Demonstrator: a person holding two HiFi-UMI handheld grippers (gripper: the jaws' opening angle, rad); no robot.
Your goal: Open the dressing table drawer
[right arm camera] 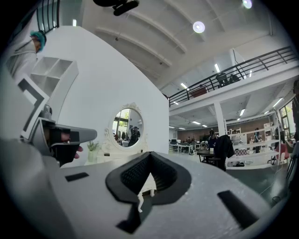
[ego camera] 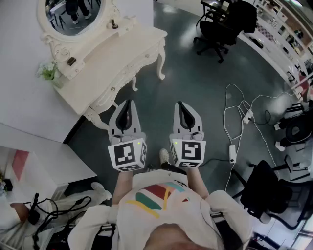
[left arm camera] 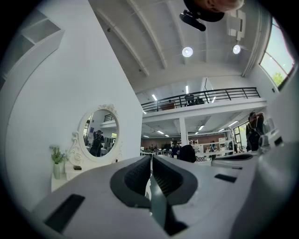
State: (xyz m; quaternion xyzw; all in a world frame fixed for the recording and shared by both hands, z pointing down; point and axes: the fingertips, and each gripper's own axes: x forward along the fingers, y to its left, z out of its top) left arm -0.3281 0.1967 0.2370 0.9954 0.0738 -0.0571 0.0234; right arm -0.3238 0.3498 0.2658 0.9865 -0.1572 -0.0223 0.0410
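The left hand-held gripper [ego camera: 128,103] and right hand-held gripper [ego camera: 180,105] are held with jaws together, empty. The dressing table [ego camera: 122,51] is seen ahead, untouched.

No legible text, label, brand or number anywhere in view.

dark floor [ego camera: 195,83] carries cream dressing table [ego camera: 117,53], office chair [ego camera: 225,24], white power strip [ego camera: 232,153].

Mirror [ego camera: 73,14]: top cut off by upper-left frame edge. Dressing table [left arm camera: 81,169]: lower part hidden behind left gripper [left arm camera: 151,158], lower left.
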